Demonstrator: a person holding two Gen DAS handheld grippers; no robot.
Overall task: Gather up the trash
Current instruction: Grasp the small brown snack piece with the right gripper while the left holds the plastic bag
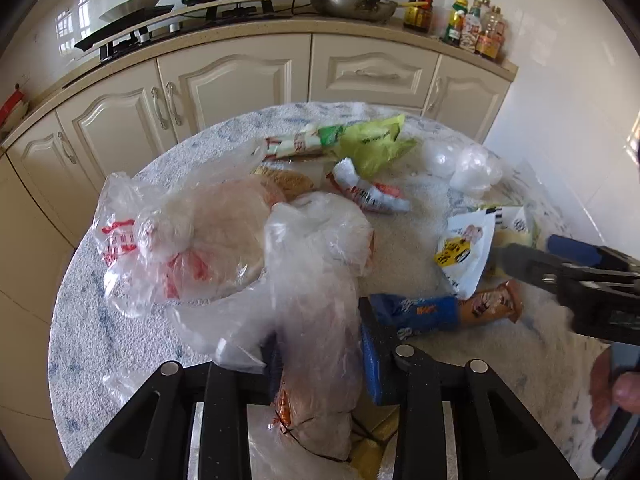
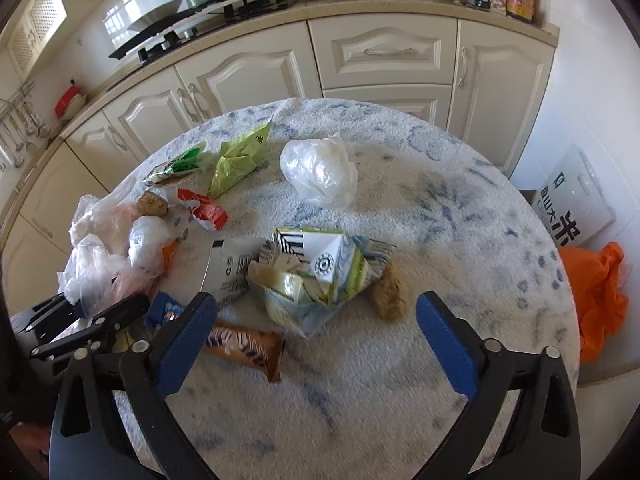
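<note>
A: Here, is the left tool point(image 1: 320, 356) clamped on the clear plastic bag point(image 1: 316, 280)?
B: Yes, above the counter point(image 2: 400, 380). The right tool point(image 2: 316, 336) stands apart over the crumpled carton point(image 2: 320, 268).

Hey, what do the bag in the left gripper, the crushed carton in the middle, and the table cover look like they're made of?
Clear bag: thin plastic film, apparently; see-through, glossy, crinkled.
Crushed carton: likely coated paperboard; printed panels, sharp creases, holds its folds.
Table cover: probably terry-like fabric; matte, nubby white pile with blue mottling.
</note>
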